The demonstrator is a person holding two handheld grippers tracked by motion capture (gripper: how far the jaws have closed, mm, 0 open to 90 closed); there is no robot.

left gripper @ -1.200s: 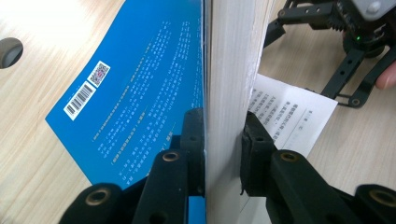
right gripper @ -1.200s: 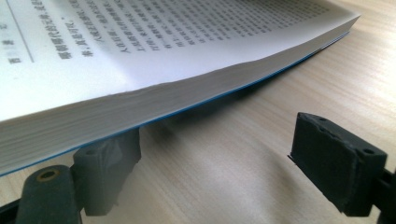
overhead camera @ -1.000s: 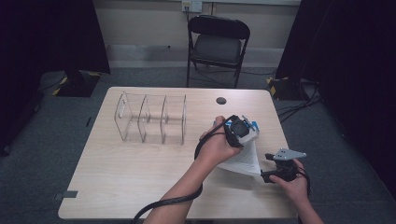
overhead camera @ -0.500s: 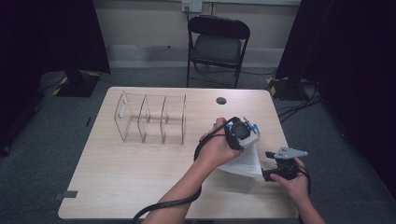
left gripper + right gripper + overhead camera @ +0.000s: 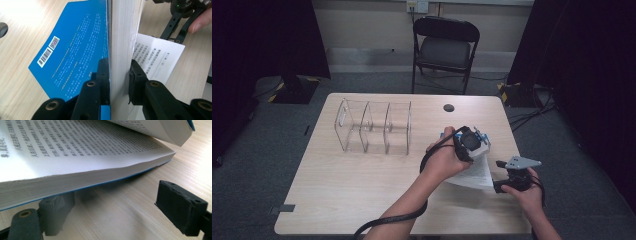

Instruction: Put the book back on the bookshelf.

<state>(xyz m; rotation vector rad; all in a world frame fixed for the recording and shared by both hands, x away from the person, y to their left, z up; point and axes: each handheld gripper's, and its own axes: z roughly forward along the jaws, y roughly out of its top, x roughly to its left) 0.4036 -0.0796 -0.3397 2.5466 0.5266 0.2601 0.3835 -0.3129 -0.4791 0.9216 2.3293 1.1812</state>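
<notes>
1. Left hand-held gripper (image 5: 118,75) is clamping the blue-covered paperback book's (image 5: 75,50) lifted page block above the pale wooden tabletop (image 5: 362,190); keep it steady.
2. Right hand-held gripper (image 5: 117,202) is gaping open beneath the flat half; be closing gently.

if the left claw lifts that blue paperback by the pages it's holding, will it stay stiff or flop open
Probably flop: the book is a thin-covered paperback, and the left claw clamps just one block of pages. The loose half already sags and curves toward the table. It looks thick, so likely heavy enough to slip or splay.
</notes>
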